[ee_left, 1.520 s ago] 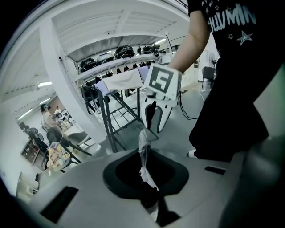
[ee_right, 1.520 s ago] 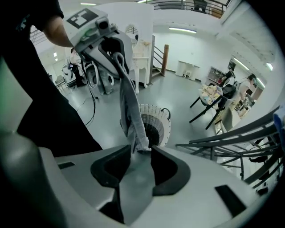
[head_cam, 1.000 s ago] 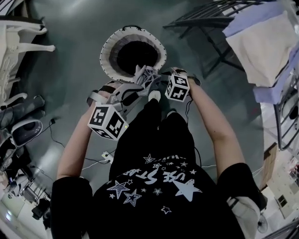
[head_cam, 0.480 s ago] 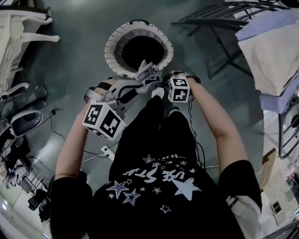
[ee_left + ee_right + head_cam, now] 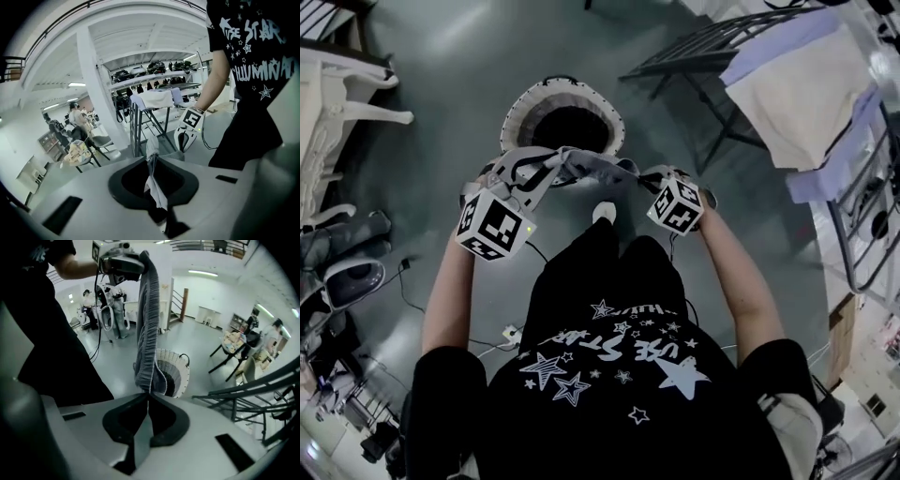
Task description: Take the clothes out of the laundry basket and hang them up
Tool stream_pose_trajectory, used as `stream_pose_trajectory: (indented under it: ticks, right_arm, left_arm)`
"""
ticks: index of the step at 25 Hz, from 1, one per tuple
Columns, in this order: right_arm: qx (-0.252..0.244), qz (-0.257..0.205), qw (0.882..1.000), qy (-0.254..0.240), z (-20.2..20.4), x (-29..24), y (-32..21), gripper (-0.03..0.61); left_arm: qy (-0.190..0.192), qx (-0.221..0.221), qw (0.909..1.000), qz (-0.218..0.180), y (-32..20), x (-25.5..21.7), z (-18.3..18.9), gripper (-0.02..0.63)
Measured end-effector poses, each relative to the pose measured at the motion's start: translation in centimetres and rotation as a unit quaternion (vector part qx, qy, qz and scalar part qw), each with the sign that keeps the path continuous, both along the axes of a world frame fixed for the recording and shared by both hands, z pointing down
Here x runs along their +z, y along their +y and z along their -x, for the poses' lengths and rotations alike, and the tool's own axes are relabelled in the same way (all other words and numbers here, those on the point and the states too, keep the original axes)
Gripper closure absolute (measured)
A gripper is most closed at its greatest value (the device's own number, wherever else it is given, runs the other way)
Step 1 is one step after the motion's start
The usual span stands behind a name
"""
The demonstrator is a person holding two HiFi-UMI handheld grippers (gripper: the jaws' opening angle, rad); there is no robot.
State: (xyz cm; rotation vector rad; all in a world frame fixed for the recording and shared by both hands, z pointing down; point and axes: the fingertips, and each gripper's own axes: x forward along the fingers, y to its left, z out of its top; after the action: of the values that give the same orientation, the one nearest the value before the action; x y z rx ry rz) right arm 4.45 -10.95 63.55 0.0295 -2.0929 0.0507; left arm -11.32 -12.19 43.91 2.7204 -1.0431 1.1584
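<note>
A grey garment (image 5: 577, 163) is stretched level between my two grippers, above the round white laundry basket (image 5: 517, 101) on the floor. My left gripper (image 5: 528, 167) is shut on one end; in the left gripper view the cloth (image 5: 153, 165) hangs pinched between its jaws. My right gripper (image 5: 645, 174) has just been closing its jaws and now pinches the other end. In the right gripper view the garment (image 5: 148, 324) runs from the left gripper (image 5: 123, 262) at the top down into the right jaws, with the basket (image 5: 179, 372) behind it.
A dark metal drying rack (image 5: 705, 49) stands at the upper right with pale and lavender clothes (image 5: 806, 86) on it. White chairs (image 5: 339, 98) line the left edge. Cables (image 5: 412, 281) trail on the floor by my legs. People sit at tables (image 5: 75, 140) in the distance.
Both grippers have risen and moved apart, pulling the bunched garment out into a taut band. The right jaws, open earlier, now pinch its end.
</note>
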Motion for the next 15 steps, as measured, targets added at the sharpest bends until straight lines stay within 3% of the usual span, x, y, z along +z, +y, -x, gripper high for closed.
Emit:
stream_pose_trajectory:
  ticks: [8, 15]
  right_arm:
    - [0.150, -0.072, 0.985, -0.055, -6.6, -10.8, -3.0, 0.561]
    - [0.263, -0.148, 0.950, -0.083, -12.8, -19.5, -2.9, 0.561]
  left_arm:
    - [0.055, 0.024, 0.9958, -0.069, -4.8, -7.1, -3.8, 0.569]
    - [0.102, 0.092, 0.9836, -0.117, -7.2, -13.1, -9.1, 0.569]
